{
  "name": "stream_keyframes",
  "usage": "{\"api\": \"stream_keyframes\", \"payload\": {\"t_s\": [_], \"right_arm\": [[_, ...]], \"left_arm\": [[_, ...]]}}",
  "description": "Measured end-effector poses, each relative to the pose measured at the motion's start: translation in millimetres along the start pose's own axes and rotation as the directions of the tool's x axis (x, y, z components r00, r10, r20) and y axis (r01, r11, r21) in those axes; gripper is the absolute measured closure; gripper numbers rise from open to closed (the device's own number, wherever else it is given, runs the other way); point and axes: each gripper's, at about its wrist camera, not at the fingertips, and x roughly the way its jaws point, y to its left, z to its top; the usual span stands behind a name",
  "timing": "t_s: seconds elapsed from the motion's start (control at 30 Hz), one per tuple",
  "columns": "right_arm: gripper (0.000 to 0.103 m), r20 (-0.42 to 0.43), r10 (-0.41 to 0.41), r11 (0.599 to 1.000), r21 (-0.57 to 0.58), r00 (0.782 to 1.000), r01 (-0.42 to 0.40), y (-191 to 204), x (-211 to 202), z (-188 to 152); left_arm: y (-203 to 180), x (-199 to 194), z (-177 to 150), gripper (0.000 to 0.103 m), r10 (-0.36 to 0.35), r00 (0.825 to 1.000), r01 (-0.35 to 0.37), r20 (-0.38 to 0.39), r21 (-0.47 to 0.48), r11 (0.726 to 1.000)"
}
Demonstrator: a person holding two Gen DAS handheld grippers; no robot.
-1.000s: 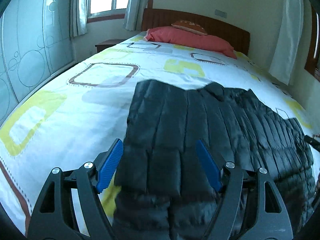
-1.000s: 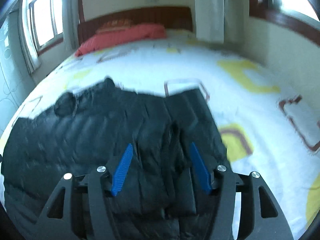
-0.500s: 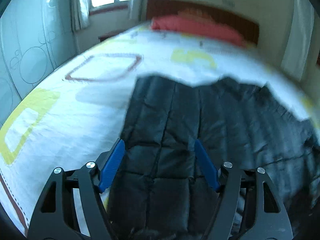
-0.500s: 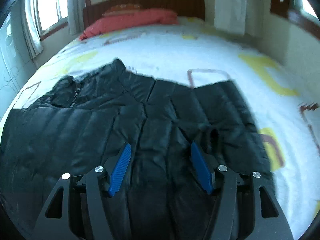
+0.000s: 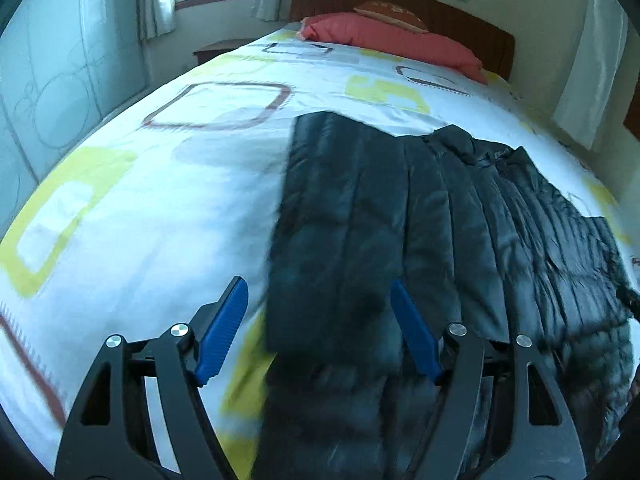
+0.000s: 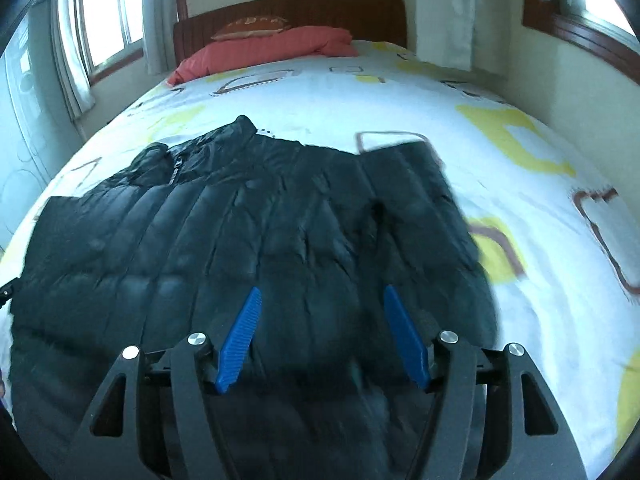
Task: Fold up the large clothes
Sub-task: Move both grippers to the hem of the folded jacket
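Note:
A black quilted puffer jacket lies spread flat on the bed, collar toward the headboard; it also shows in the right wrist view. My left gripper is open and empty, hovering over the jacket's left edge, where a sleeve lies folded in. My right gripper is open and empty, above the jacket's right part near its hem. Both sleeves lie folded over the body.
The bed has a white sheet with yellow and brown squares. Red pillows lie against the wooden headboard. A wardrobe stands on the left, and curtained windows on both sides.
Both grippers have drawn back and risen a little from the jacket. The left one has shifted left, so its left finger is now over bare sheet. Both stayed open.

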Motion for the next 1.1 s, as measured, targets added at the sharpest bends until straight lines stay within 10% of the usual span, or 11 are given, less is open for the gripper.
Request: {"api": "stream_keyframes", "payload": {"t_s": [0.37, 1.1], "right_arm": [[0.039, -0.061, -0.011, 0.986, 0.166, 0.998, 0.021, -77.9, -103.9, -127.1], [0.039, -0.002, 0.286, 0.829, 0.503, 0.958, -0.246, -125.0, -173.2, -275.5]], "left_arm": [[82.0, -102.6, -135.5, 0.030, -0.052, 0.997, 0.030, -0.063, -0.299, 0.954], [100.2, -191.9, -290.7, 0.029, -0.346, 0.936, 0.293, 0.057, -0.670, 0.682]]}}
